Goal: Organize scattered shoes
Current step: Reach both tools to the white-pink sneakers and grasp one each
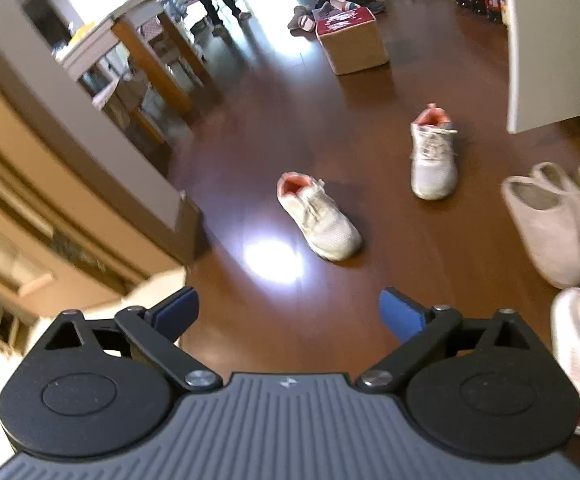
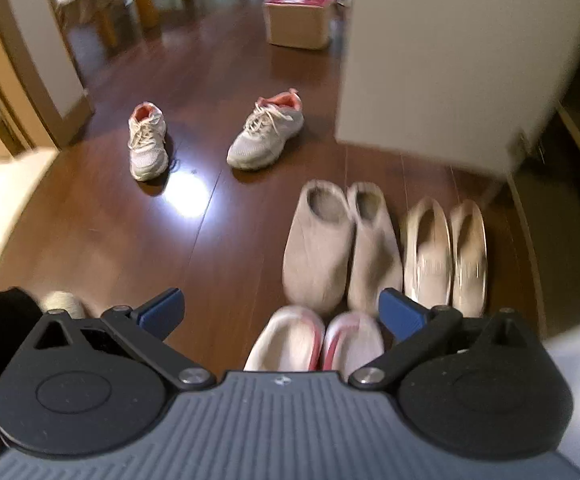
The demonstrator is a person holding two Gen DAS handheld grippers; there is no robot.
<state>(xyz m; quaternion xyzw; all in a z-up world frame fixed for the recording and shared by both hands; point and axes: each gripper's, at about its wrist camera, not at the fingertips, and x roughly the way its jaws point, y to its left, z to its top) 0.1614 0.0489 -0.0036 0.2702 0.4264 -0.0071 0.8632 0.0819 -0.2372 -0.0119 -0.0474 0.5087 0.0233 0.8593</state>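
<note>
Both our tongs, left [image 1: 288,312] and right [image 2: 278,310], gape wide, holding nothing. Two white sneakers lie apart on the floor: one [image 1: 318,216] ahead of left tongs, toe toward us; other [image 1: 433,154] further right. Left's closer imo.

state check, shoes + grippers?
left gripper: open, empty
right gripper: open, empty
two white sneakers: upright, apart, not paired
beige slippers: side by side
cream flats: side by side
pink-trimmed slippers: side by side
</note>
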